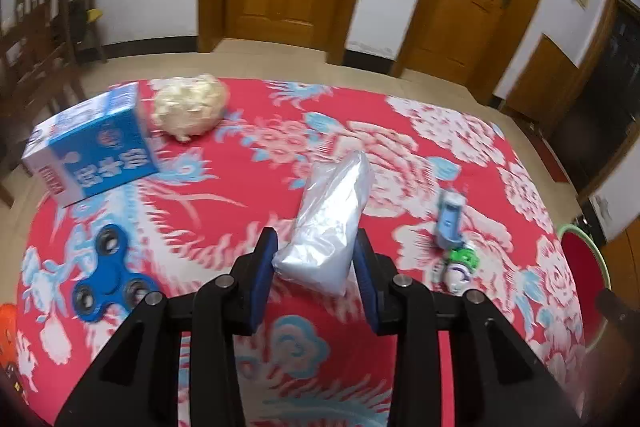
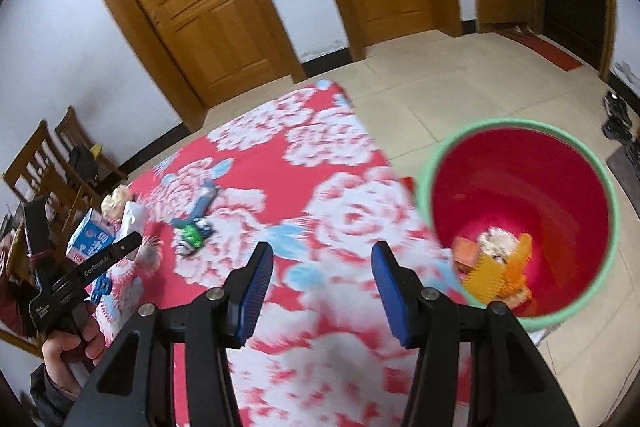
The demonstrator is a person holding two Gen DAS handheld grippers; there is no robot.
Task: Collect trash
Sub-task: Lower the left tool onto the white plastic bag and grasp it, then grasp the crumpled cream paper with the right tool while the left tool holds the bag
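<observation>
A crumpled clear plastic bag point(image 1: 332, 211) sits between the blue pads of my left gripper point(image 1: 315, 247), which is shut on its near end just above the red flowered tablecloth point(image 1: 280, 347). My right gripper point(image 2: 322, 267) stands open with nothing between its fingers, over the cloth's right side. Just to its right, on the floor, is a red bucket with a green rim point(image 2: 424, 179); yellow, orange and white scraps point(image 2: 496, 263) lie in its bottom. In the right wrist view a hand point(image 2: 64, 347) holds the left gripper point(image 2: 120, 247) at the far left.
On the cloth lie a blue and white carton point(image 1: 96, 151), a wad of white tissue point(image 1: 190, 107), a blue fidget spinner point(image 1: 110, 279), a small blue toy point(image 1: 452, 219) and a green and white toy point(image 1: 460, 263). Wooden chairs point(image 1: 36, 27) stand far left; the bucket's rim point(image 1: 580, 231) shows right.
</observation>
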